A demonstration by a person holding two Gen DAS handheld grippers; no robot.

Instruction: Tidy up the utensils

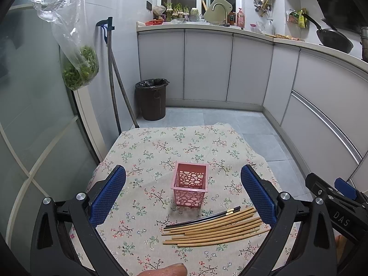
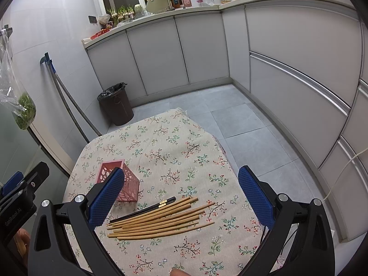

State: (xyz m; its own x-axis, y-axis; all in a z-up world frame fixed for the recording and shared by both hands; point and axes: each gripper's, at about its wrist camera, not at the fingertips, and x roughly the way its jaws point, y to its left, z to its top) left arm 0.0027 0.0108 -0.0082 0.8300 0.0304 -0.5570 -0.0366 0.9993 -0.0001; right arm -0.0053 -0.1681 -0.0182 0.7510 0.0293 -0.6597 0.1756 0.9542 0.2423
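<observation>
A pink perforated square basket [image 1: 190,184] stands upright and empty on the floral tablecloth [image 1: 161,147]. Several bamboo chopsticks [image 1: 214,232] and a pair of black chopsticks [image 1: 207,217] lie in a loose pile in front of it, to its right. My left gripper [image 1: 183,192] is open and empty, above the near table, with the basket between its blue pads. My right gripper [image 2: 181,195] is open and empty above the chopstick pile [image 2: 161,220]; the basket [image 2: 128,184] sits behind its left pad. The right gripper's body shows at the left wrist view's right edge [image 1: 331,197].
The small table stands in a kitchen with grey cabinets [image 1: 207,64] behind and to the right. A dark bin [image 1: 153,99] and mop handles [image 1: 115,80] stand by the left wall. A bag of greens [image 1: 80,66] hangs at left. A fingertip [image 1: 170,270] shows at the bottom edge.
</observation>
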